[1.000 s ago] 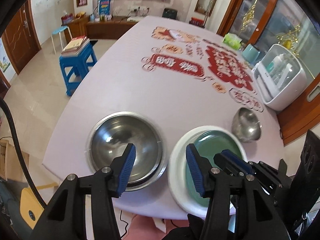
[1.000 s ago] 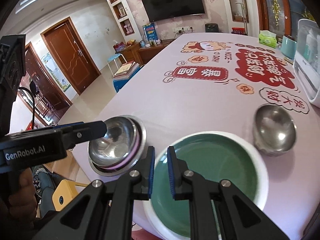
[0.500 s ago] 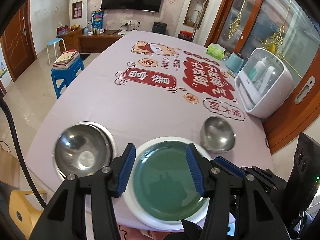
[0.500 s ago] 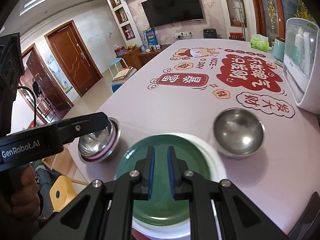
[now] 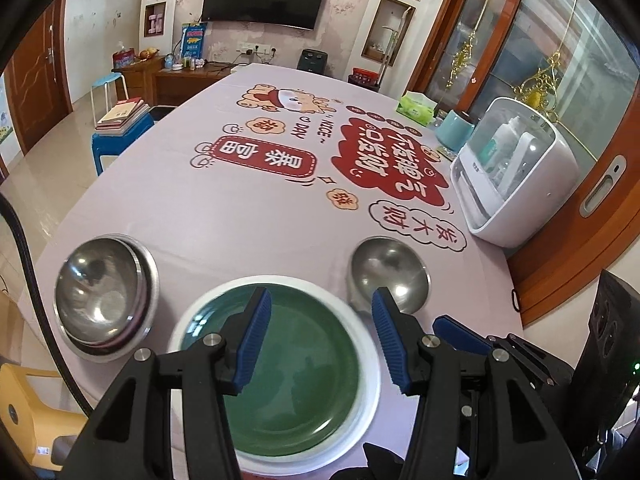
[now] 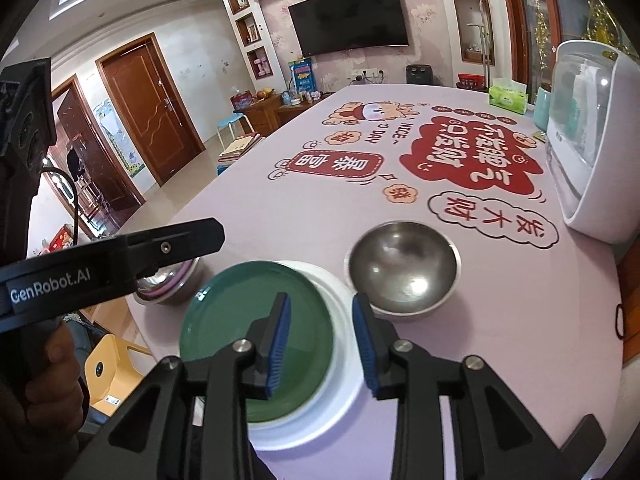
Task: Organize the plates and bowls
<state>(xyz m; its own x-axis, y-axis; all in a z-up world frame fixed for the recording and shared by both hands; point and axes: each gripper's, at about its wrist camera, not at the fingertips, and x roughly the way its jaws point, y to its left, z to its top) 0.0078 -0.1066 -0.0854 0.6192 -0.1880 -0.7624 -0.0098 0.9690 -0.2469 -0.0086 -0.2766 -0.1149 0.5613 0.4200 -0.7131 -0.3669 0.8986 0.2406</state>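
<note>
Both claws released and empty over green plate (image 5: 296,376) nested on white plate (image 6: 340,364) — left claw (image 5: 320,340), right claw (image 6: 320,344); lone steel bowl (image 6: 402,272) right of it probably joins bowl stack (image 5: 104,300) on its left.
</note>
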